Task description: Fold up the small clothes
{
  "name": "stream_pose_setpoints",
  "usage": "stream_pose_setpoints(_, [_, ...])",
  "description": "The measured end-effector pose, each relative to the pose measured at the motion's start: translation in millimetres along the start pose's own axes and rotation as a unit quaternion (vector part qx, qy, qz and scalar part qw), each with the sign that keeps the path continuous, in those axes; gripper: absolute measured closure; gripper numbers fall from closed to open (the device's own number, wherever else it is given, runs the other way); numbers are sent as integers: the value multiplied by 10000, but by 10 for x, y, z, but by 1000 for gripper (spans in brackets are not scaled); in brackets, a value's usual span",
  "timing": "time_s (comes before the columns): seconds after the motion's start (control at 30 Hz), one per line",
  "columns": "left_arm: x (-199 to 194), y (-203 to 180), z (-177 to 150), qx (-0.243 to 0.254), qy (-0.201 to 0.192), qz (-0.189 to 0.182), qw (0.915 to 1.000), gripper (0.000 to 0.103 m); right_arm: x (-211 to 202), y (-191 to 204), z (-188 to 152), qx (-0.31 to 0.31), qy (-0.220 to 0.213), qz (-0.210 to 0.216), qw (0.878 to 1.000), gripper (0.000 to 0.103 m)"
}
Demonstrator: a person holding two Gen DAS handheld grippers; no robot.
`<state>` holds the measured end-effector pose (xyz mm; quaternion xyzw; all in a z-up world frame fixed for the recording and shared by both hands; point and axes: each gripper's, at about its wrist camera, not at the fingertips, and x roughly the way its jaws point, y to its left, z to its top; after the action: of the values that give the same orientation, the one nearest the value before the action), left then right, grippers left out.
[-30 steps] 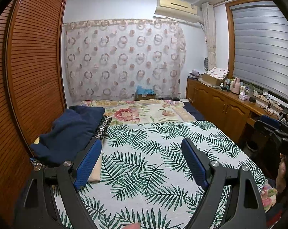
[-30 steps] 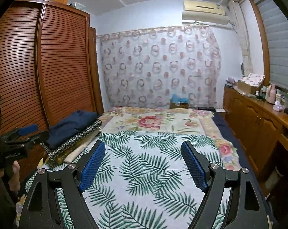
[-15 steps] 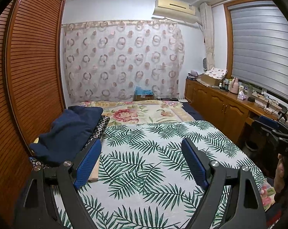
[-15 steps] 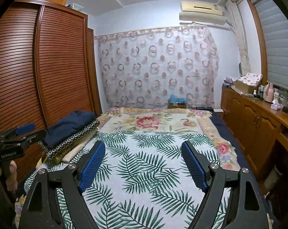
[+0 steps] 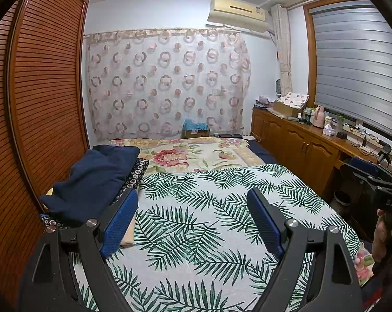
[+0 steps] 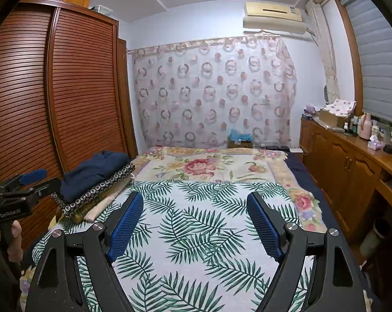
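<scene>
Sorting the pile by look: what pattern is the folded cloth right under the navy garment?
Black with small pale rings, clearest in the right wrist view.

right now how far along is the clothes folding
Done, apparently: a pile of folded clothes sits at the bed's left edge. In hand: nothing; left gripper and right gripper are open and empty. Left: unclear, no loose garment lies on the palm-print cover.

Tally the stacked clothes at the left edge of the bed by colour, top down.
Navy blue garment: 1
Black fabric with ring print: 1
Cream/beige piece: 1
Total: 3 clearly visible layers. A thin olive-yellow edge shows under the black print; cannot tell whether it is a separate piece.
</scene>
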<state>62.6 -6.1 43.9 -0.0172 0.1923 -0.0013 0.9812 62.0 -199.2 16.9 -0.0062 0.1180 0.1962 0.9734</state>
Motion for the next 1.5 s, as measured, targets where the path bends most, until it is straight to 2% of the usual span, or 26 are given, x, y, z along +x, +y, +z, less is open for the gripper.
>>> stream_pose_setpoints(1.5, [-18, -21, -33, 19, -29, 7, 10000, 17, -25, -65, -23, 28, -3, -13, 10000, 20])
